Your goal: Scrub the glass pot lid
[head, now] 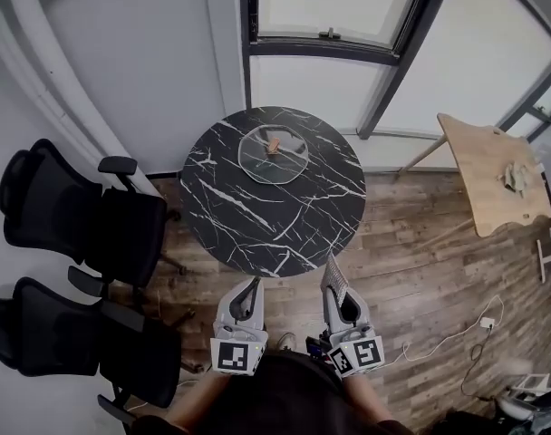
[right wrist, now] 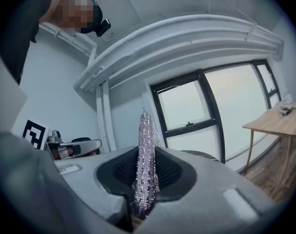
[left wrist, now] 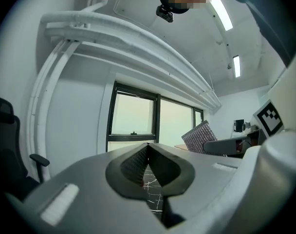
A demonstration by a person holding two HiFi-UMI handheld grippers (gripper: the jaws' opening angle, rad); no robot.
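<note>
The clear glass pot lid [head: 257,163] lies flat on the far half of the round black marble desk [head: 257,229], with its small brown knob [head: 273,143] pointing up. Its outline is nearly round, so it shows no clear long axis. The desk has thin white veins and a smooth surface.

Both grippers hang at the near edge of the desk, well apart from the lid. The left gripper [left wrist: 147,152] has its ribbed dark pads pressed together with nothing between them. The right gripper [right wrist: 147,179] is closed on a thin glittering silver scrub pad [right wrist: 147,145], which stands on its edge and points forward toward the desk.

Two black office chairs [head: 76,225] stand at the left, and a light wooden table [head: 493,175] stands at the right on the wooden plank floor [head: 420,243]. Dark-framed windows [head: 321,7] are behind the desk.
</note>
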